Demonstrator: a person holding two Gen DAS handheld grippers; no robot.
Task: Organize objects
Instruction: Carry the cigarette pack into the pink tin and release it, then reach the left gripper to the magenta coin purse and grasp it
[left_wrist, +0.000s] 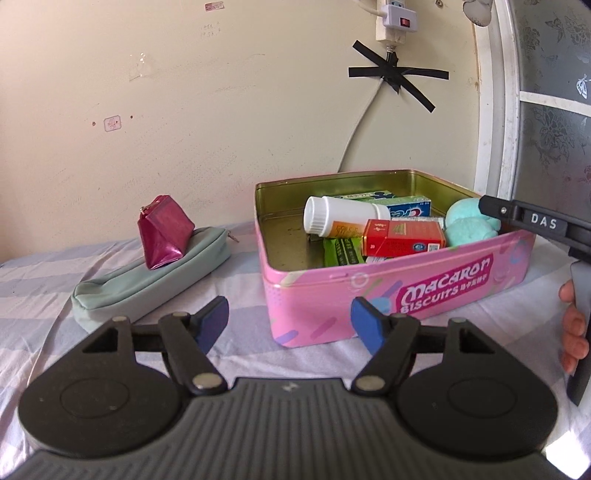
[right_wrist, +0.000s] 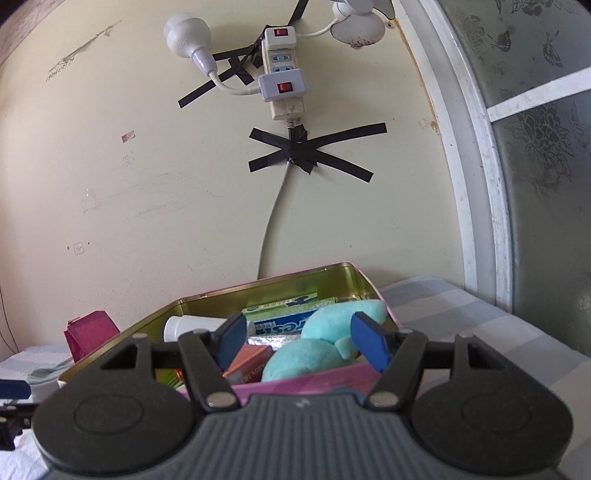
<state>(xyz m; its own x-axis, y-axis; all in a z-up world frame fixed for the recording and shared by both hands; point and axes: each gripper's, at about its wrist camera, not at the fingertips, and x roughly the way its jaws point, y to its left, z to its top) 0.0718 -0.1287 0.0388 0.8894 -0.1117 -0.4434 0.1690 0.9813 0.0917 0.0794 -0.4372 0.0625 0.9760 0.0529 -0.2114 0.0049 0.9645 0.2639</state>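
Left claw (left_wrist: 289, 322) low over the bed sheet (left_wrist: 240, 280), blue pads spread wide, nothing between them — released. Straight ahead at 12 to 1 o'clock: pink biscuit tin (left_wrist: 388, 295), lid off, gold inside, sitting on the sheet. Packed in the tin: white bottle (left_wrist: 343, 218) lying on its side w/ cap toward 9 o'clock, toothpaste box (left_wrist: 406, 208) behind it along the back wall, red box (left_wrist: 402, 238) in front, green packet (left_wrist: 341, 251) tucked under the red box, teal plush (left_wrist: 471, 221) in the tin's 3 o'clock corner. Off at 10 o'clock, well apart from the tin: pale green pencil case (left_wrist: 155, 277) flat on the sheet, magenta pouch (left_wrist: 166, 230) standing on top of it. At 3 o'clock, black body of the right claw reaching over the tin's rim by the plush, person's hand (left_wrist: 574, 328) on its handle. Right wrist view: right claw (right_wrist: 298, 341) hovering at the tin's (right_wrist: 295, 384) near rim, pads apart w/ nothing pinched — released too. Teal plush (right_wrist: 314, 358) lying in the tin just beyond the tips, between the two pads in this view, no contact visible. Toothpaste box (right_wrist: 280, 325) and white bottle (right_wrist: 184, 326) behind it, magenta pouch (right_wrist: 92, 334) out at 9 o'clock. Wall behind at 12 o'clock: power strip (right_wrist: 282, 70) w/ cord held by crossed black tape (right_wrist: 303, 153).
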